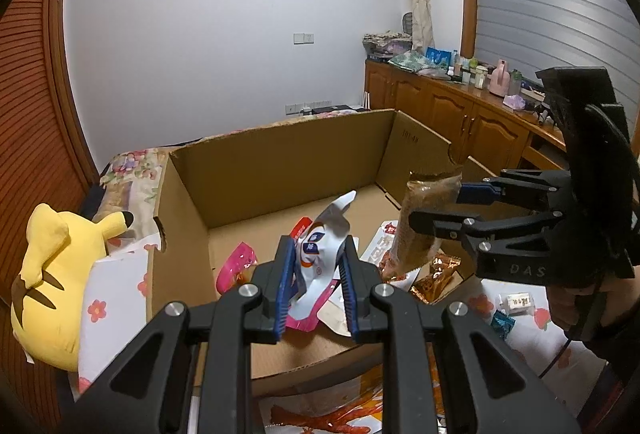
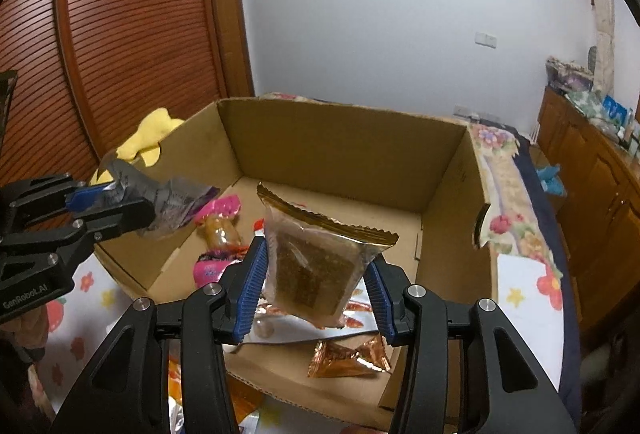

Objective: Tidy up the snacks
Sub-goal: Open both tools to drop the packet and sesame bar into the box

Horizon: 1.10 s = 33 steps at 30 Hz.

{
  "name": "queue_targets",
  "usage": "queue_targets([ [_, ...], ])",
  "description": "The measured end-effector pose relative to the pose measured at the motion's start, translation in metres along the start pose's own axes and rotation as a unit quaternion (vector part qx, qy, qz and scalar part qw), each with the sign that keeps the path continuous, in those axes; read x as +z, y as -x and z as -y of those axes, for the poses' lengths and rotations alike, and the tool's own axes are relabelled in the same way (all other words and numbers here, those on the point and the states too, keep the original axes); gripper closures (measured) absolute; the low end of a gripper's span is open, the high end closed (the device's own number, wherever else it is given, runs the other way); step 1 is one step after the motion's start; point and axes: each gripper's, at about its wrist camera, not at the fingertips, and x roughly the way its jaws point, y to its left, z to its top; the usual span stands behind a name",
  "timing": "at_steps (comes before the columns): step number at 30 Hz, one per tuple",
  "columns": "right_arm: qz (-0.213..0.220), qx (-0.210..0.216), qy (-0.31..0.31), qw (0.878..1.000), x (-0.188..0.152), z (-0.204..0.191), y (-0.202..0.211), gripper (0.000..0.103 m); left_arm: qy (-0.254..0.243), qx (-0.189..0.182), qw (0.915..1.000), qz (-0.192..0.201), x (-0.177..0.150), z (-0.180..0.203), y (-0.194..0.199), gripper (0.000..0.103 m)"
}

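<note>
Crinkly white snack pouch [image 1: 320, 254] in left fingers [image 1: 285, 274], clear brown packet [image 2: 316, 266] in right fingers [image 2: 252, 282].

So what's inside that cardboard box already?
The box holds a few snacks: a pink packet, copper foil packets and a white wrapper. The brown packet held above it in the right hand-held gripper covers whatever lies beneath.

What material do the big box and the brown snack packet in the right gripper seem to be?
Box: corrugated cardboard, matte brown, with torn rim edges. Brown snack packet: probably clear glossy plastic film; the brown contents show through, and its crimped top strip looks gold. It is held in the right gripper.
</note>
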Motion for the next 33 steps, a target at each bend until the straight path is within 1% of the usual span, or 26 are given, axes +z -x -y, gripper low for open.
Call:
queue_targets([
  [5,-0.019,0.009,0.004,1.0,-0.003,-0.003,-0.004,0.055,0.0,0.003,0.9999,-0.01,-0.001,-0.002,-0.007,0.083],
  [10,-0.02,0.01,0.004,1.0,-0.003,-0.002,-0.001,0.052,-0.003,0.006,0.9998,-0.017,-0.001,0.0,-0.011,0.083],
  [11,-0.017,0.005,0.003,1.0,-0.003,-0.002,0.001,0.047,-0.003,0.007,0.9998,-0.017,-0.002,-0.001,-0.011,0.083],
  [15,-0.003,0.002,0.001,1.0,-0.003,-0.002,0.009,0.043,-0.003,0.008,0.9998,-0.02,-0.001,-0.002,-0.015,0.083],
  [19,0.005,0.003,-0.001,1.0,-0.005,-0.002,0.018,0.043,0.0,0.013,0.9996,-0.025,0.001,-0.003,-0.021,0.082],
  [25,0.014,0.002,0.005,1.0,-0.01,-0.006,0.034,0.042,0.012,0.014,0.9994,-0.028,0.004,-0.007,-0.026,0.079],
  [33,0.025,0.0,0.009,1.0,-0.014,-0.013,0.053,0.042,0.008,0.017,0.9996,-0.02,0.001,0.0,-0.011,0.079],
])
